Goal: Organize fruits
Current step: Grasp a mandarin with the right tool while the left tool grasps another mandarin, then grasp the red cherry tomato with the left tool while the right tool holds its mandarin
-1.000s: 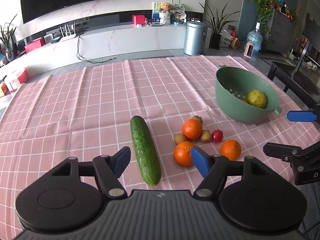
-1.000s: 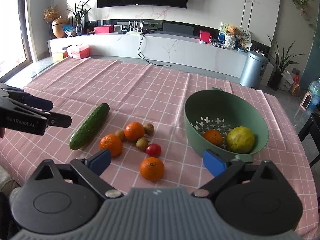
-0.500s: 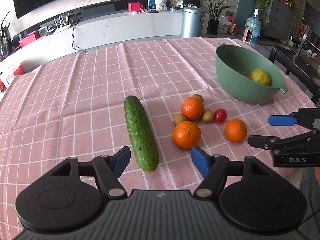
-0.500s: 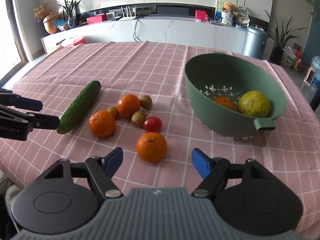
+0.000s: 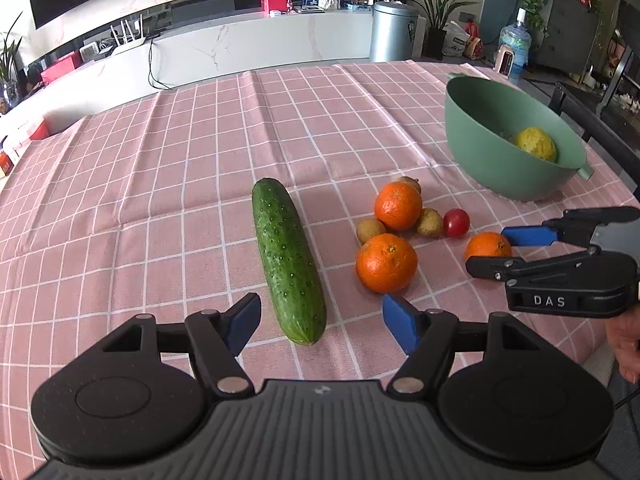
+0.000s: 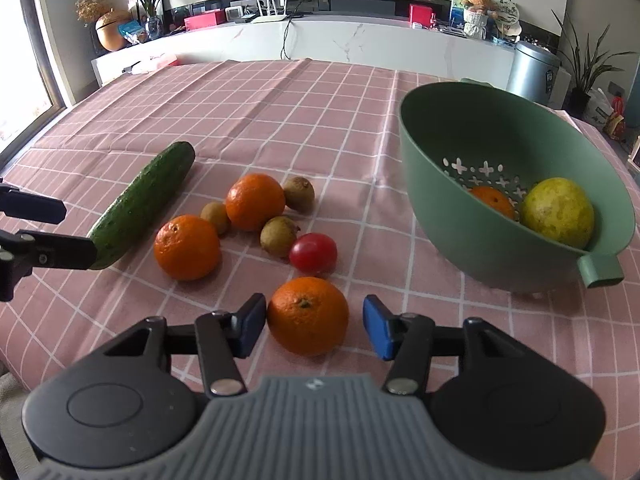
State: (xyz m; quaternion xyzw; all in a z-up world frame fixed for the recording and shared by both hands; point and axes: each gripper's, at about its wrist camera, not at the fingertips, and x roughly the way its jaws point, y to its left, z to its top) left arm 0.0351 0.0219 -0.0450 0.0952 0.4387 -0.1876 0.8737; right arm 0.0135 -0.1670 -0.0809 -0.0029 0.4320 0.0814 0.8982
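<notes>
My right gripper point(image 6: 315, 328) is open, its blue pads on either side of an orange point(image 6: 308, 315) on the pink checked cloth, not closed on it. This orange also shows in the left wrist view point(image 5: 487, 245) between the right gripper's fingers point(image 5: 520, 236). My left gripper point(image 5: 319, 322) is open and empty above the near end of a cucumber point(image 5: 287, 258). Two more oranges point(image 6: 187, 247) point(image 6: 255, 201), three small brown fruits point(image 6: 279, 236) and a red tomato point(image 6: 313, 253) lie between. A green colander bowl point(image 6: 472, 240) holds an orange point(image 6: 492, 201) and a yellow-green fruit point(image 6: 558, 213).
The table's near edge runs just below both grippers. A dark chair point(image 5: 592, 120) stands behind the bowl at the right. A white counter point(image 5: 240, 52) and a metal bin point(image 5: 394, 32) are beyond the table's far edge.
My right gripper has moved forward and down, bringing the near orange between its pads. My left gripper has drifted slightly closer to the cucumber.
</notes>
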